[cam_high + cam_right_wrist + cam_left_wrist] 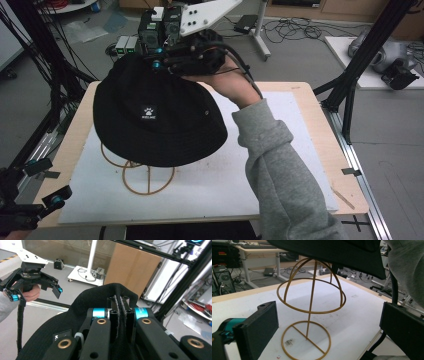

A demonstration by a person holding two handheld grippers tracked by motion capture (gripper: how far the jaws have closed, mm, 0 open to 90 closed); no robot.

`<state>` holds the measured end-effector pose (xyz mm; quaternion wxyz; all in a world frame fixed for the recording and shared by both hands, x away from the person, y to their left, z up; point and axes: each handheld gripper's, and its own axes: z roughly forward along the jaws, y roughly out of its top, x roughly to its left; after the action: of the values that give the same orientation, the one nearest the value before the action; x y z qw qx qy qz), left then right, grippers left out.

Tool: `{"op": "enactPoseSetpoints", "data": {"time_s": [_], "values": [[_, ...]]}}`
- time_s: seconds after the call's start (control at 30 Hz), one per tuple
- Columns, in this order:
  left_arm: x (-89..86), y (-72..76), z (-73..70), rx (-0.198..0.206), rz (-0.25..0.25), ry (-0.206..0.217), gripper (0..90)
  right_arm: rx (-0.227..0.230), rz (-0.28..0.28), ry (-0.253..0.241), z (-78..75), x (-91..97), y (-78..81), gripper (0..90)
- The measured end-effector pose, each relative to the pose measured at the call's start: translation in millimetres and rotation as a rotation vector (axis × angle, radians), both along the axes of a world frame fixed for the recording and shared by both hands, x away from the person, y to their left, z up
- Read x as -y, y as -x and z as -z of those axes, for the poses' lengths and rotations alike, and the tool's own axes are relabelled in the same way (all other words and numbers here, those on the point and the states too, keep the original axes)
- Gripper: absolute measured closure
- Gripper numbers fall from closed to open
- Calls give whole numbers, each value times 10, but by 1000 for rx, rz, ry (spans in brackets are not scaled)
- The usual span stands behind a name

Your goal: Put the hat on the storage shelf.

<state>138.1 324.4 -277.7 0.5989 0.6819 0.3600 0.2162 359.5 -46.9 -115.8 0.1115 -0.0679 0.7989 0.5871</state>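
Right hand-held gripper (162, 62) clamping black hat (155, 120), left hand-held gripper (324, 322) open, white mat (280, 165), cabled floor.

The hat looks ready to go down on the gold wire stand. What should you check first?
1. Right gripper pinches the black hat tight: ok, fabric sits between its shut jaws.
2. Hat is over the gold wire stand: ok, the dome sits under the brim.
3. Hat is centred on the dome: cannot tell.
4. Stand is upright on the white board: ok.
5. Left gripper is out of the way: ok, it is open, holds nothing, and is apart from the stand.
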Motion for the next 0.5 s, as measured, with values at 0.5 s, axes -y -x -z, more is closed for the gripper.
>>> {"op": "enactPoseSetpoints", "data": {"time_s": [0.5], "values": [[-47, 123, 38, -13, -23, 0, 24, 54, -45, 42, 145, -628, 75, 881]]}}
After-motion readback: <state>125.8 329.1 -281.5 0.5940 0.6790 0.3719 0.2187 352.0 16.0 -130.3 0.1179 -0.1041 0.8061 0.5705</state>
